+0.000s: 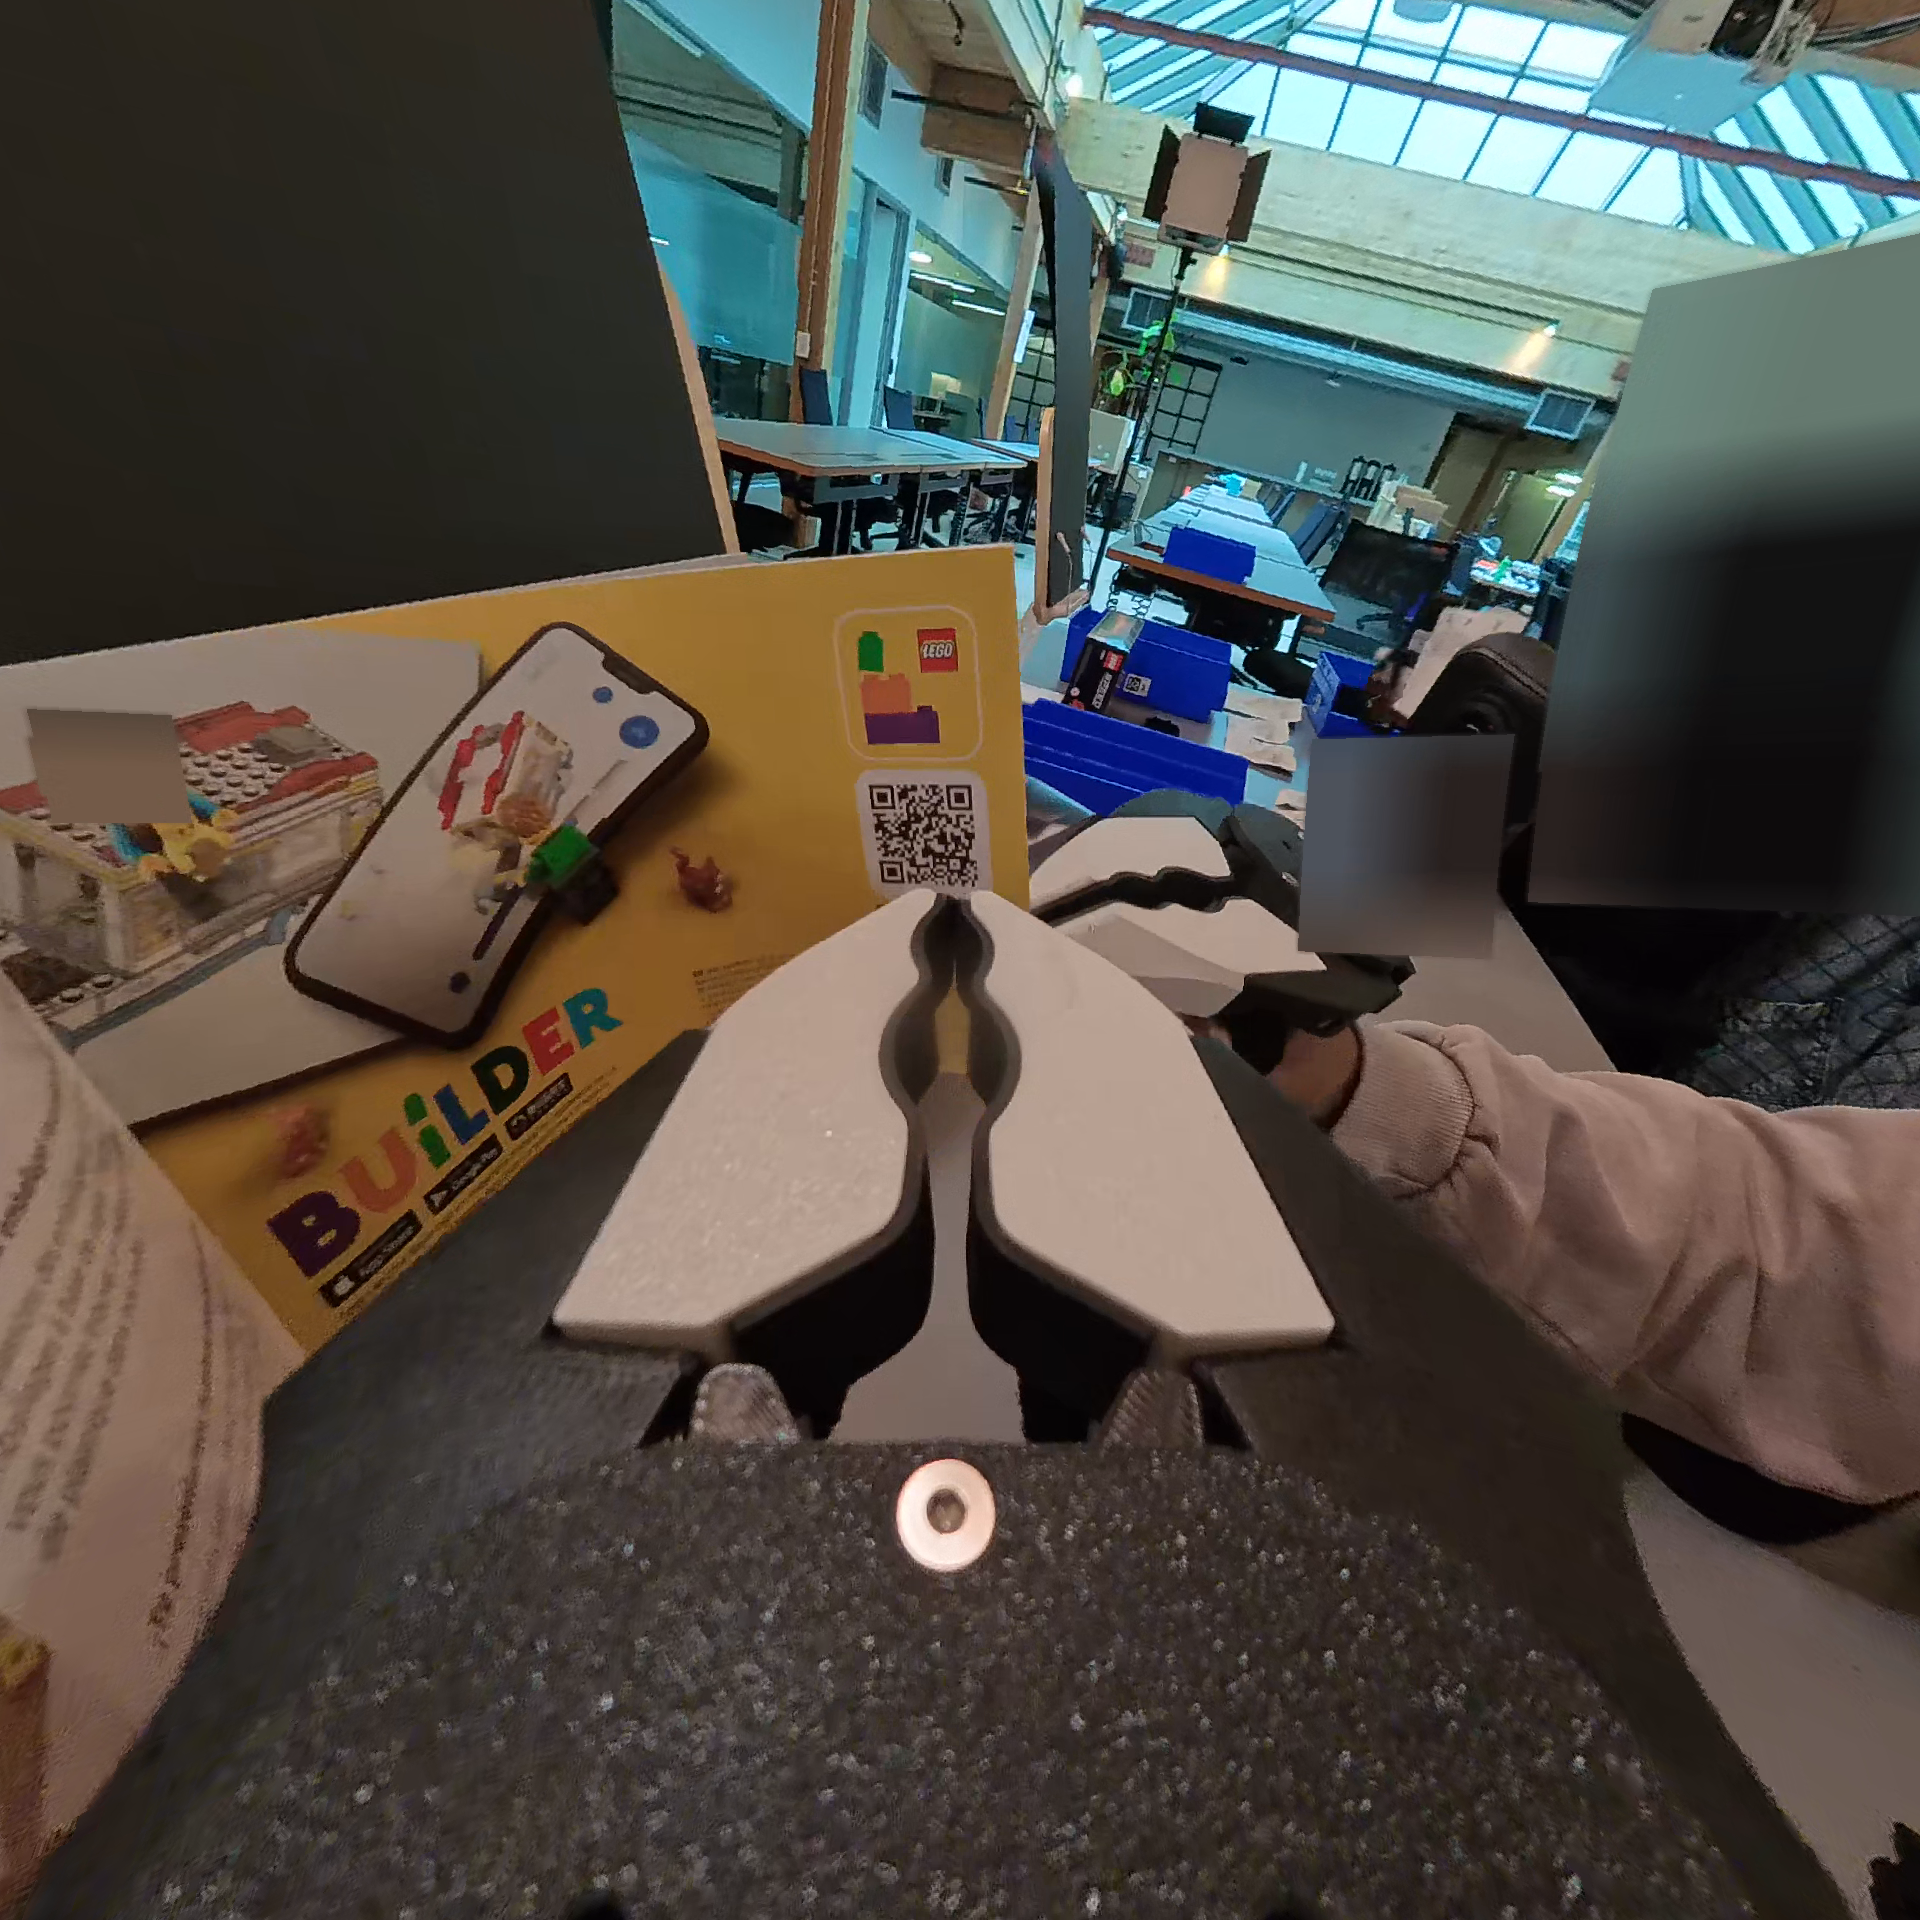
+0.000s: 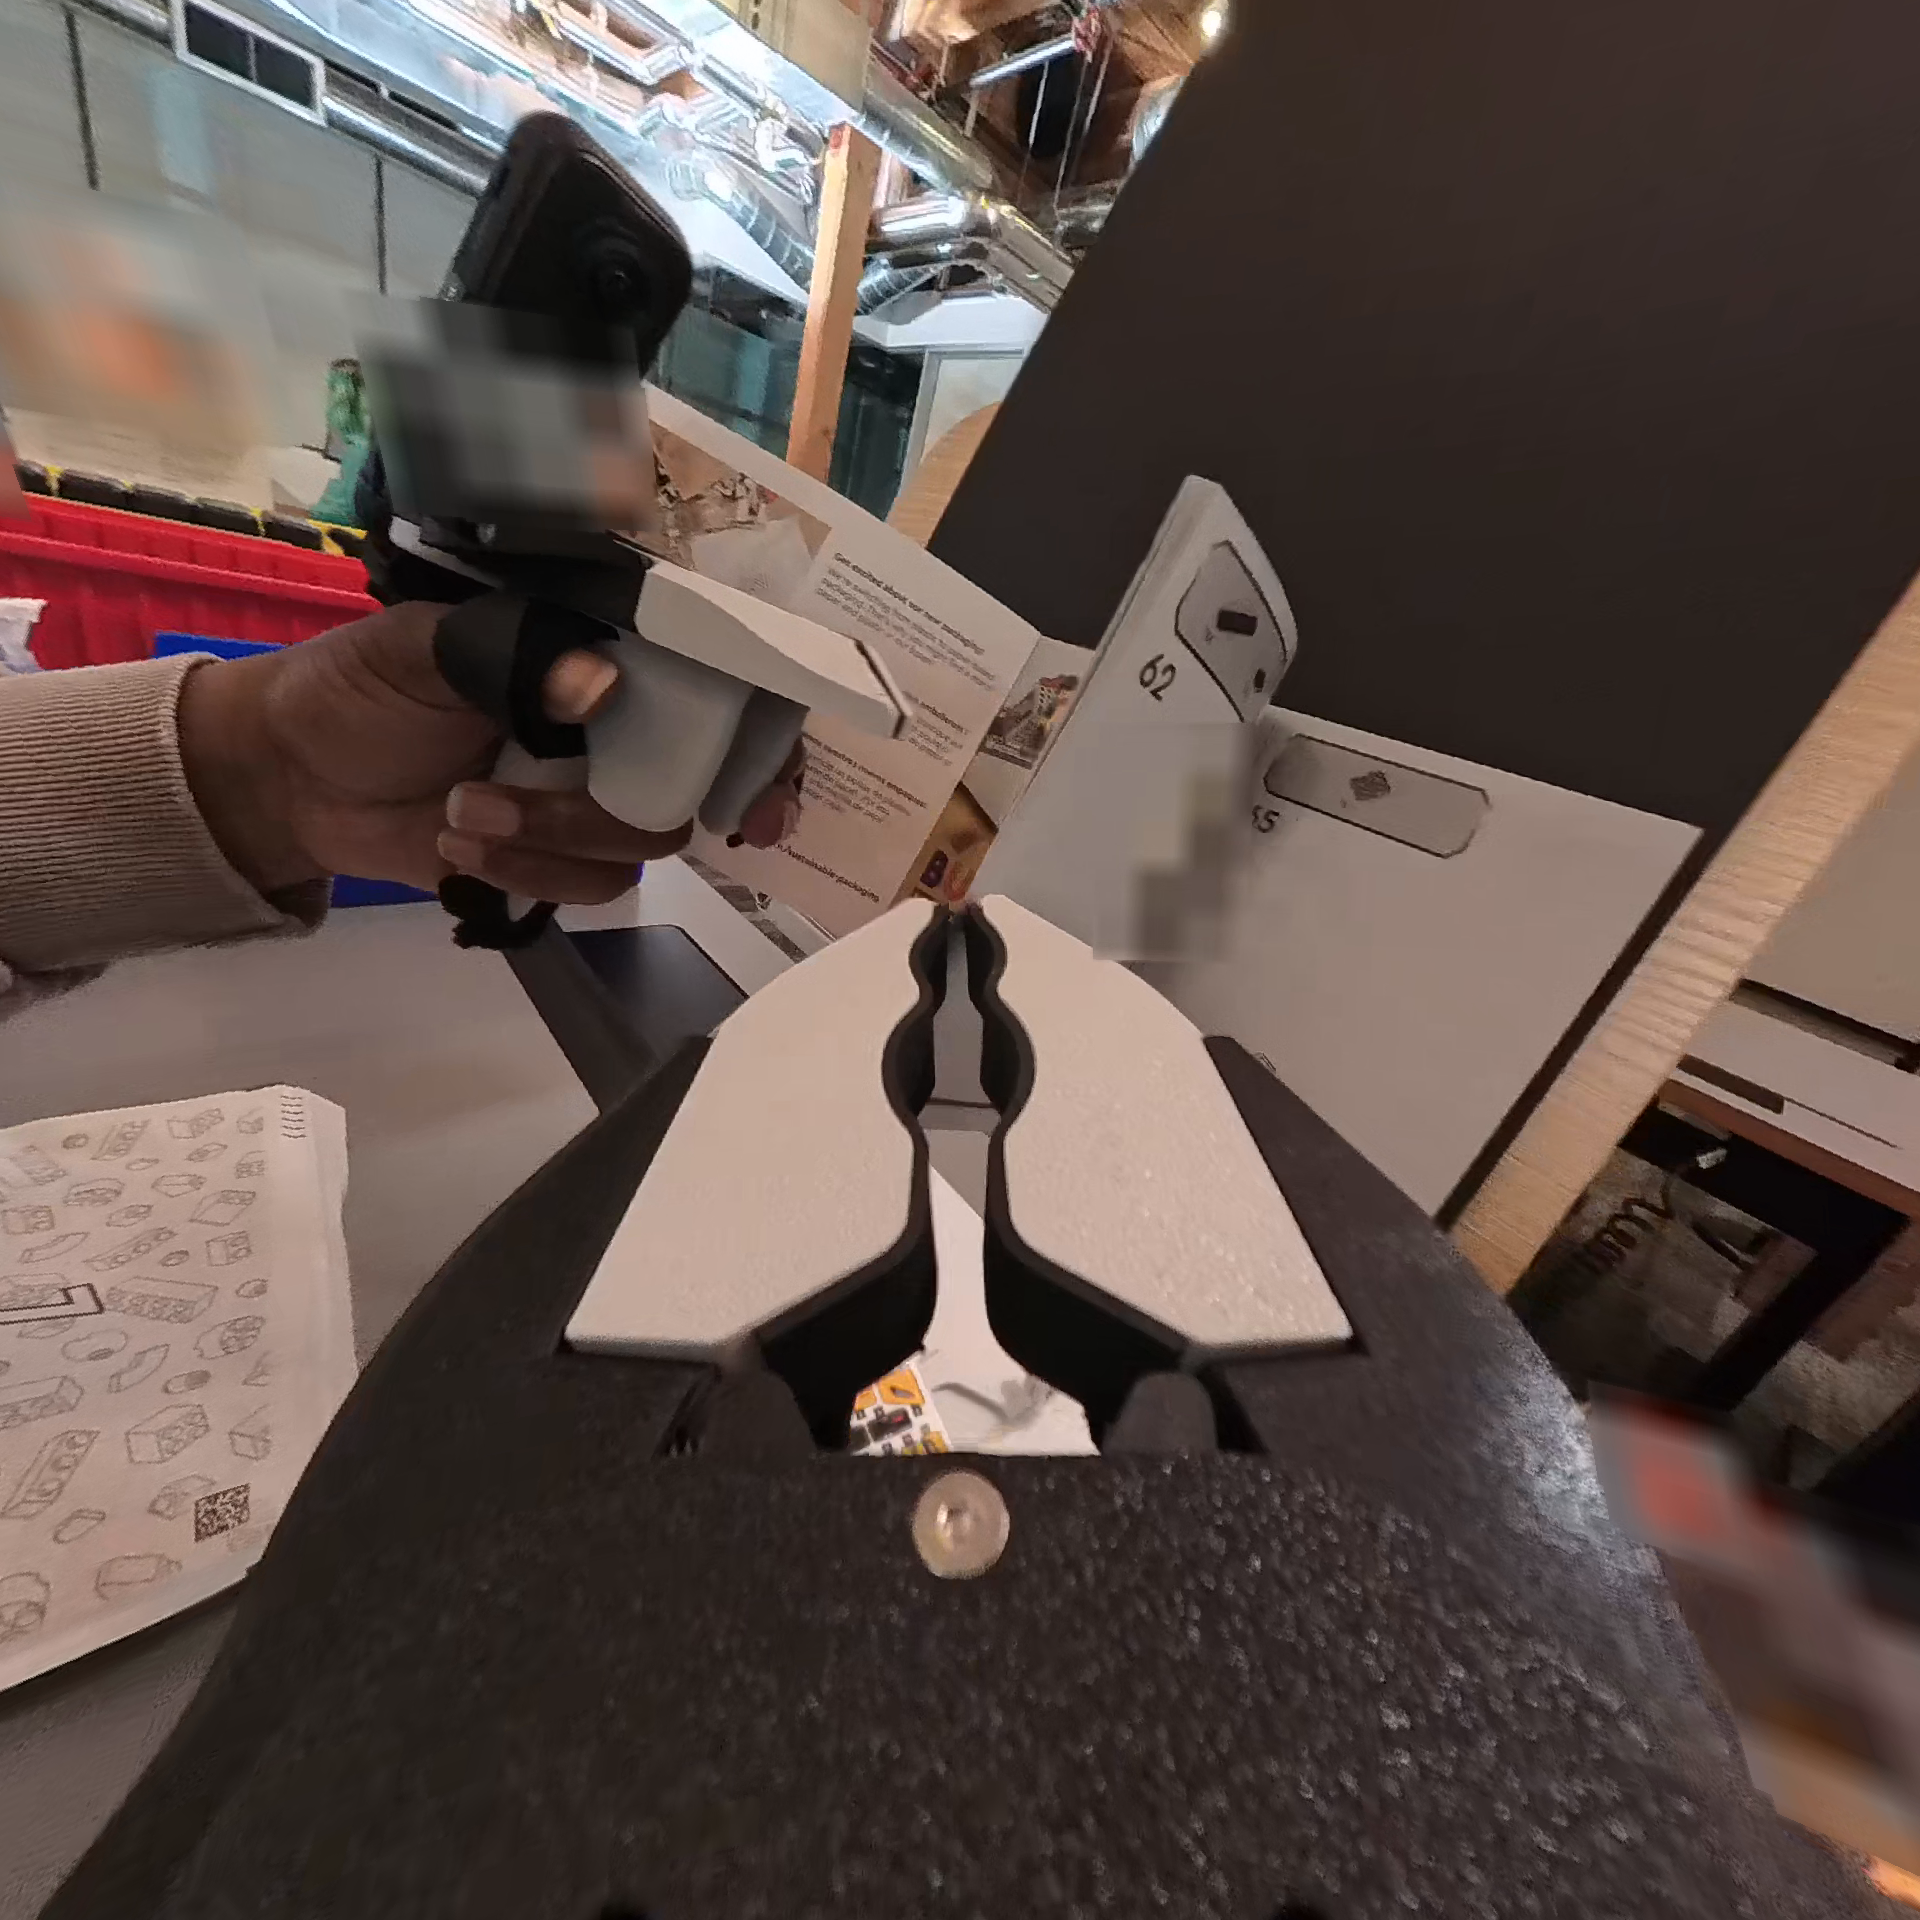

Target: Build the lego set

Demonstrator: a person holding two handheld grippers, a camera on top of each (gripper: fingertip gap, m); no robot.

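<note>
Left gripper (image 1: 948,914) pinching the yellow instruction booklet's (image 1: 665,790) lower corner, booklet raised open, right gripper (image 2: 958,914) pressed together just beside its pages, paper bag (image 2: 156,1340) lying below the booklet

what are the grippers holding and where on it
Both grip the instruction booklet: the left gripper pinches the yellow page's lower edge, under the square code. The right gripper pinches a white page's bottom edge.

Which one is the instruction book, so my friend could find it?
Start at the grey table. The instruction book is held up above it, with both sets of jaws closed on its pages. Unlike the flat white paper bag with line-drawn bricks, it has a bright yellow cover picturing a phone.
</note>
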